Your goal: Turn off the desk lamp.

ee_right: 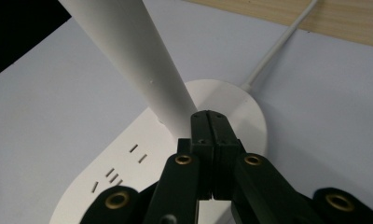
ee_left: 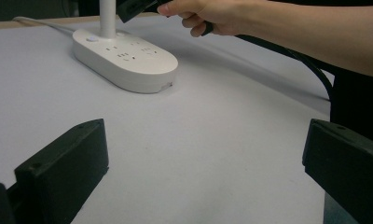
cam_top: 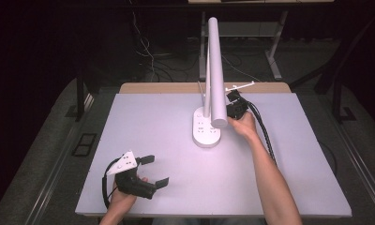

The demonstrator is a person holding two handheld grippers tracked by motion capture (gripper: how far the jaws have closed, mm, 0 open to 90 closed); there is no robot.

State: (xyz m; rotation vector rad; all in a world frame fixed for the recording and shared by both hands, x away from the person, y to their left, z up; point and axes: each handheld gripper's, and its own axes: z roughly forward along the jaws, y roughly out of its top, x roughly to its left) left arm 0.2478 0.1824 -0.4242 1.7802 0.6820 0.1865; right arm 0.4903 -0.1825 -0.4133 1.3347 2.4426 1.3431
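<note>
Right gripper [ee_right: 210, 122]: your jaws are pressed together, empty, tips at the lamp [cam_top: 213, 70] stem's foot | lamp: centre frame in the high view, base [cam_top: 205, 129] long axis running up-frame | left gripper [cam_top: 150, 171]: spread wide, lower left, well apart.

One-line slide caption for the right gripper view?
Shut right gripper poised over the white oval desk-lamp base, beside its white lamp arm.

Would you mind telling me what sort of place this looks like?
Probably a lab or workshop recording station: a plain white table, cables strewn on the dark floor behind, and a white desk lamp with sockets in its base.
</note>
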